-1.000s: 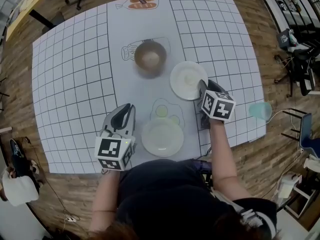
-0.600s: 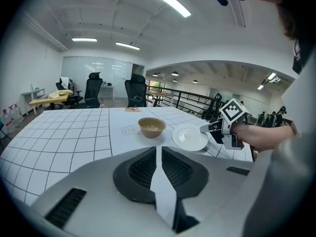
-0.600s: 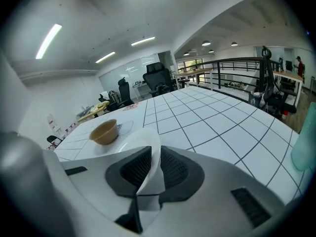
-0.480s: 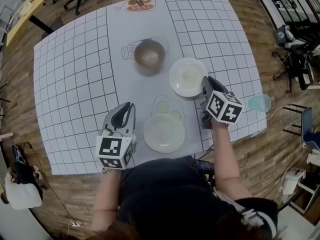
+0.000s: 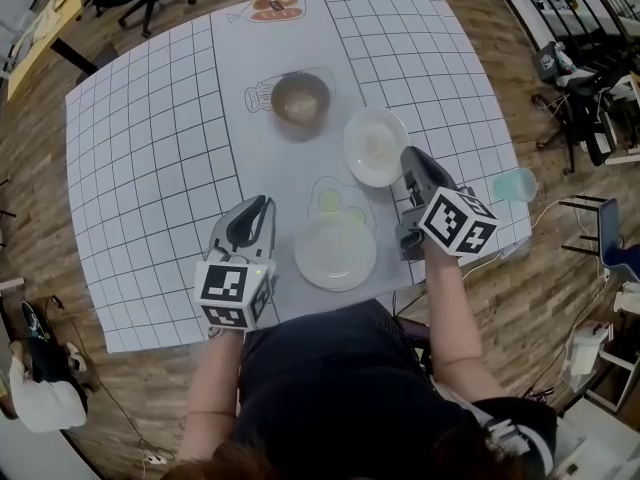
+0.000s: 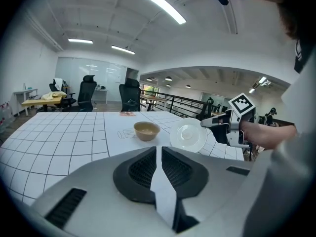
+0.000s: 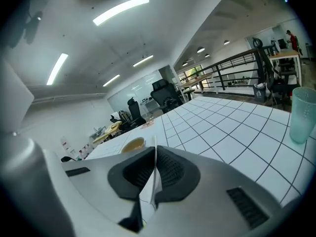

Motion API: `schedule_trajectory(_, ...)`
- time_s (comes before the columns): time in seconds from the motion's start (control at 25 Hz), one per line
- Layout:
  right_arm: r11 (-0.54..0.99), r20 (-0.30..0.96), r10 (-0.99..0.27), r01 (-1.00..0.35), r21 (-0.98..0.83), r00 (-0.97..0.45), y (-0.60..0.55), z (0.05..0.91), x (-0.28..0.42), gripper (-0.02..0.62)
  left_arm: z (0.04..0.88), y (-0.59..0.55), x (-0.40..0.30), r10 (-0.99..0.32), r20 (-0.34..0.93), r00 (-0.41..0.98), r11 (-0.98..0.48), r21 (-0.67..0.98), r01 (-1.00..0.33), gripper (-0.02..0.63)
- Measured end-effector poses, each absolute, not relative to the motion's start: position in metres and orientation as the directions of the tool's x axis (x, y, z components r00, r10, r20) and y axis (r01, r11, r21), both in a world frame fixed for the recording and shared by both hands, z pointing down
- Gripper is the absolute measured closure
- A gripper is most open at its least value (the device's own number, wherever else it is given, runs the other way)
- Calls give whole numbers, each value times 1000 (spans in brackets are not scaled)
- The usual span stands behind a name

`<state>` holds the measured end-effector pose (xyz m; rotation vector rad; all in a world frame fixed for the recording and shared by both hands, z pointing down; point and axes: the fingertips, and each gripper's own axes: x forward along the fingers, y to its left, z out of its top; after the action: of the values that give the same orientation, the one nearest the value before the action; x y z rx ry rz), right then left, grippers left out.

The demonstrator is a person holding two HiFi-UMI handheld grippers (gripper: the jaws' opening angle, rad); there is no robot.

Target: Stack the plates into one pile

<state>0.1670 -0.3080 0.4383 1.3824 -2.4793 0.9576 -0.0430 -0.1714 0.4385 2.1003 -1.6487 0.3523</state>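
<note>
While just closing, right gripper [image 5: 408,156] tight on near rim of tilted white plate [image 5: 373,145].

**The plate goes up**
The right gripper [image 5: 409,160] has just been closing its jaws, and now they pinch the near edge of the white plate [image 5: 374,145]. A second ago the jaws are wide apart and the plate lies flat on the table [image 5: 150,158]. Now the plate is off the table, up in the air and tipped, and the right gripper is higher too.
</note>
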Motion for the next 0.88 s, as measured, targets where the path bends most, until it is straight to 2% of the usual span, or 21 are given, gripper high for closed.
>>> schedule_trajectory(0.32,406,368,-725,-793,-453,-582,-269,413,162,566,429,-158,-46,-852,437,289,-228,187,-955,551)
schedule_trajectory(0.6,411,326,-713,-747,-522,-620,-233,398,162,566,430,-146,-41,-835,436,336,-281,187,-941,551)
schedule_trajectory(0.88,419,338,-686,-730,-541,-644,-194,400,162,566,437,-140,-32,-811,443,383,-332,190,-924,551)
